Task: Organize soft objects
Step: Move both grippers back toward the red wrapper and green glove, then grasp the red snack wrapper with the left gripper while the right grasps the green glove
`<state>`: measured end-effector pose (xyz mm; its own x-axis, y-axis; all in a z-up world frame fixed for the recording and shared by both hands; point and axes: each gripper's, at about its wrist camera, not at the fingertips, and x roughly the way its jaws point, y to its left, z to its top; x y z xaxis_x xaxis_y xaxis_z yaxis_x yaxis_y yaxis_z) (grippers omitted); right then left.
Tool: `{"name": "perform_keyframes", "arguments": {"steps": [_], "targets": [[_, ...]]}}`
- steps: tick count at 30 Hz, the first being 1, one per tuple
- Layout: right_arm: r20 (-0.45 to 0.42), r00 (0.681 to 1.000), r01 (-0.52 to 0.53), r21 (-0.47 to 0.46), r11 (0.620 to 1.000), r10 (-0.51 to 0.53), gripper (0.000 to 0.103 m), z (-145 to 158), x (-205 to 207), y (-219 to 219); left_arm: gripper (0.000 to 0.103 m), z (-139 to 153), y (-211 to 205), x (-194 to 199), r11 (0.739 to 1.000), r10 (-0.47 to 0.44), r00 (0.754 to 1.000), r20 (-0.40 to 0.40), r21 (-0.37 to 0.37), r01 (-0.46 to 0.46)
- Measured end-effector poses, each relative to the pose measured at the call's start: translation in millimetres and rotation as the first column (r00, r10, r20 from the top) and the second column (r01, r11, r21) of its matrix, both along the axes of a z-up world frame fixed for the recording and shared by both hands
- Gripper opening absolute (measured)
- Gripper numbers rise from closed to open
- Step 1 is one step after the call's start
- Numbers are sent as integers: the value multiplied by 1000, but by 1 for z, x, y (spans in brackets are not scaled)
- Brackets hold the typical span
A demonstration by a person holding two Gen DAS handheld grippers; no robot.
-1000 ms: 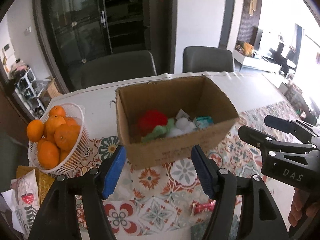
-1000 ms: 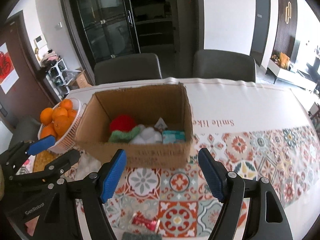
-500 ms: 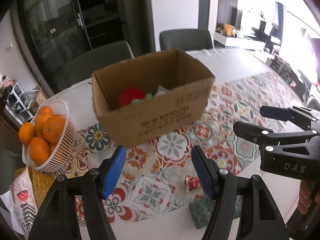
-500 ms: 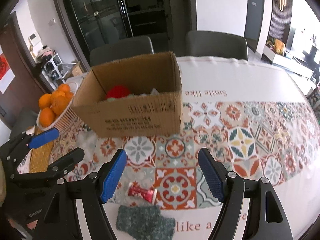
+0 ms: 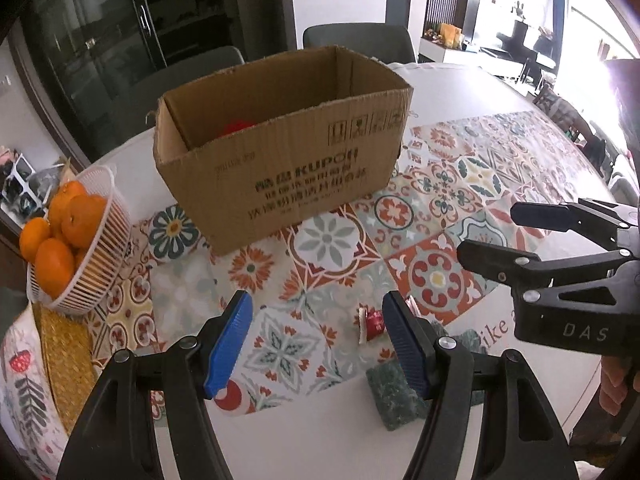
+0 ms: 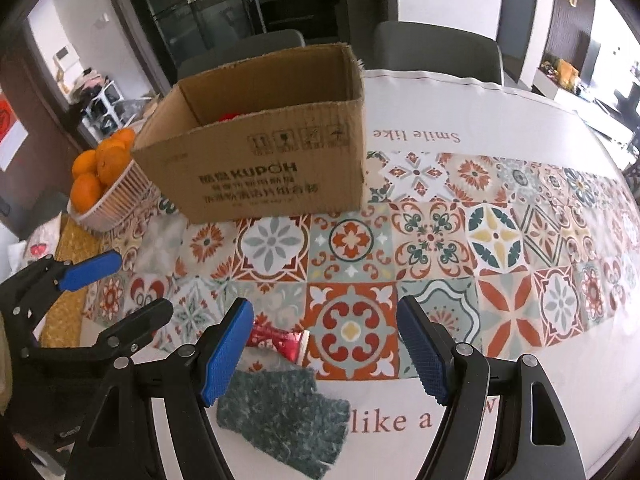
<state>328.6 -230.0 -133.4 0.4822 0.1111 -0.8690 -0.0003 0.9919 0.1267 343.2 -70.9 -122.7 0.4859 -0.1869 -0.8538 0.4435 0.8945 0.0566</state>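
A dark green knitted glove (image 6: 286, 424) lies flat near the table's front edge, also in the left wrist view (image 5: 390, 396). A small red wrapped packet (image 6: 278, 340) lies just beyond it, also in the left wrist view (image 5: 370, 322). An open cardboard box (image 5: 280, 148) stands further back with a red soft thing (image 5: 236, 127) showing inside; it also shows in the right wrist view (image 6: 264, 140). My left gripper (image 5: 318, 344) is open and empty, left of the glove. My right gripper (image 6: 324, 352) is open and empty above the glove and packet.
A white basket of oranges (image 5: 76, 240) stands left of the box, also in the right wrist view (image 6: 108, 180). A woven mat and printed cloth (image 5: 24, 380) lie at the left edge. The patterned tablecloth (image 6: 500, 240) stretches right. Chairs (image 6: 436, 48) stand behind the table.
Both grippers have pulled back from the box and come lower toward the table's front edge. The glove and red packet now lie close under them. Both stay open.
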Motion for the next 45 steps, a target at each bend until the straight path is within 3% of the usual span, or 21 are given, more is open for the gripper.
{"name": "perform_keyframes", "arguments": {"steps": [5,11,18,21,24,29,31,34,36,40,45], "targets": [[-16,1000,-5,-7,1000,5,75,-4,-3,3,67,-5,-1,-5,1000,-17,1000,0,22,17],[-45,991,130,51,990,-128,75,-11,-19,-6,66,-10,-7,-4,992,-108,994,-11,68,109],[-78,964,266,193,944,-256,75,-24,-43,-13,66,-15,-29,-12,945,-291,956,-18,147,291],[-70,946,325,197,925,-317,75,-27,-53,-15,66,-18,-38,-13,916,-361,932,-37,170,362],[-91,896,444,216,869,-435,75,-28,-68,-20,66,-22,-48,-15,860,-460,886,-56,217,461],[-125,756,651,251,716,-643,75,-36,-101,-13,66,-26,-57,-11,770,-592,797,-122,207,604],[-137,690,717,263,646,-711,75,-41,-113,-2,66,-30,-59,-12,709,-657,741,-142,218,671],[-181,628,770,278,574,-757,75,-52,-123,10,66,-37,-59,-15,625,-729,666,-158,241,742],[-208,584,805,274,527,-784,75,-58,-128,20,65,-41,-56,-15,583,-761,626,-170,242,776],[-244,518,849,269,456,-820,75,-66,-135,35,64,-50,-53,-12,535,-796,573,-193,217,816],[-303,488,869,257,423,-819,75,-83,-130,41,62,-63,-58,-3,505,-814,540,-211,202,839]]}}
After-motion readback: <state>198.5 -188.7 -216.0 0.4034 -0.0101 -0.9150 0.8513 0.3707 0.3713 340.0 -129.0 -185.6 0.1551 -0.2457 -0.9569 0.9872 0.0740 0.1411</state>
